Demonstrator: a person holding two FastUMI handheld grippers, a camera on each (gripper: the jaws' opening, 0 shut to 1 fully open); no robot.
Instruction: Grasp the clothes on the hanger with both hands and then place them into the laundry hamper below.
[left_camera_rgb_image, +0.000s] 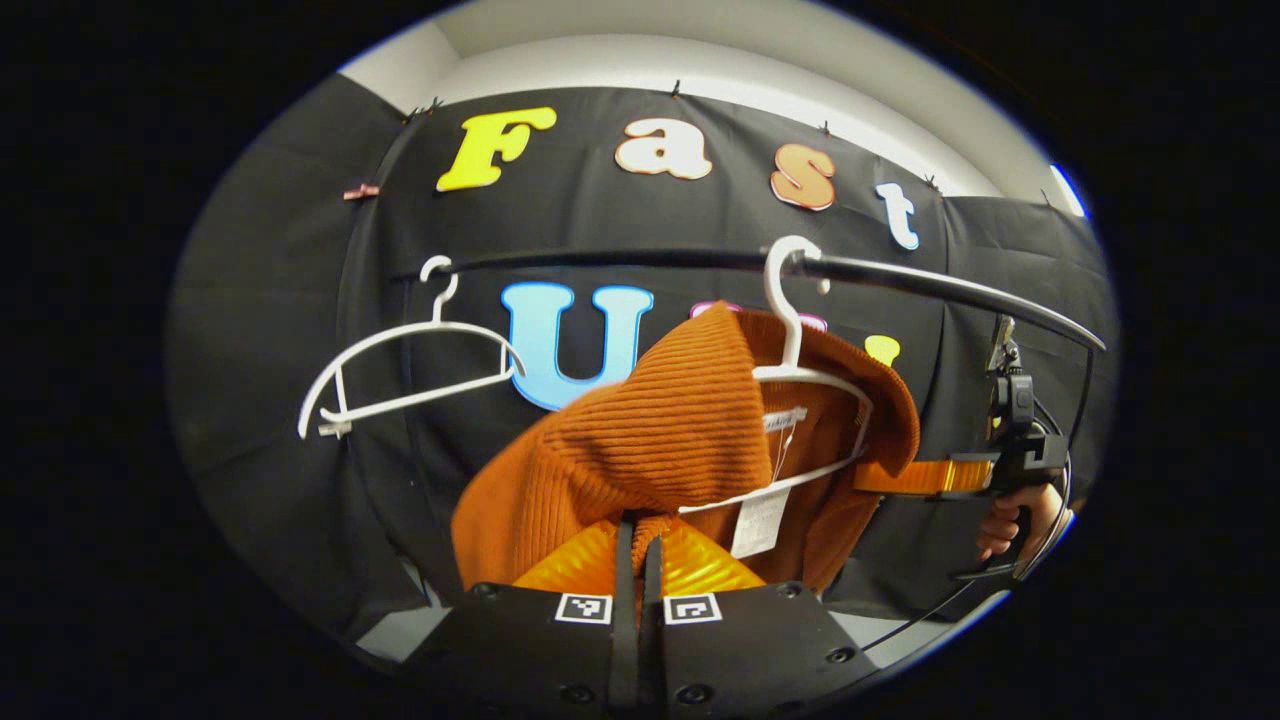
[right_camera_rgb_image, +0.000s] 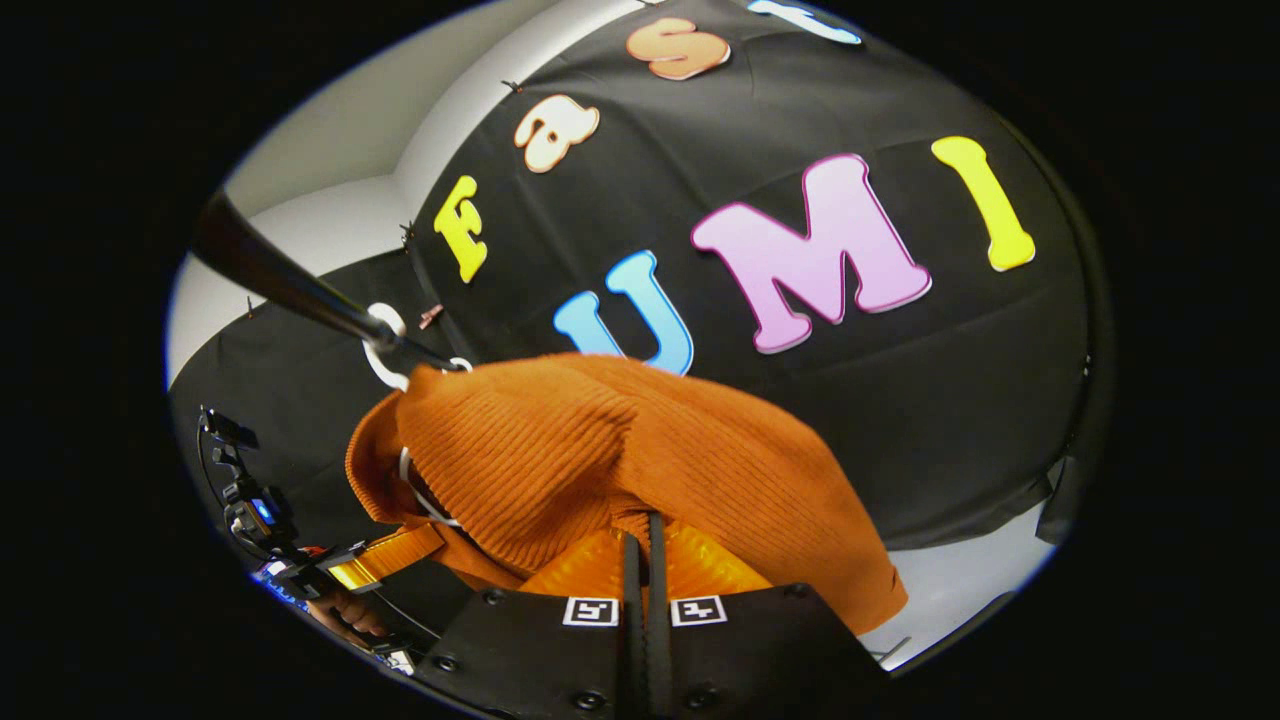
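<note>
The dark rail is the landmark. Below it hangs the orange ribbed sweater, draped over a white hanger whose hook sits on the rail; a paper tag dangles from the sweater's inside. Farther along the rail hangs a second, bare white hanger.

The left gripper is closed narrowly on a fold of the sweater's lower edge. The right gripper is likewise pinched tight on the knit (its fingers nearly meet around the cloth). In the left gripper view, that right gripper, held by a hand, reaches the sweater just beneath the rail's far end.
</note>
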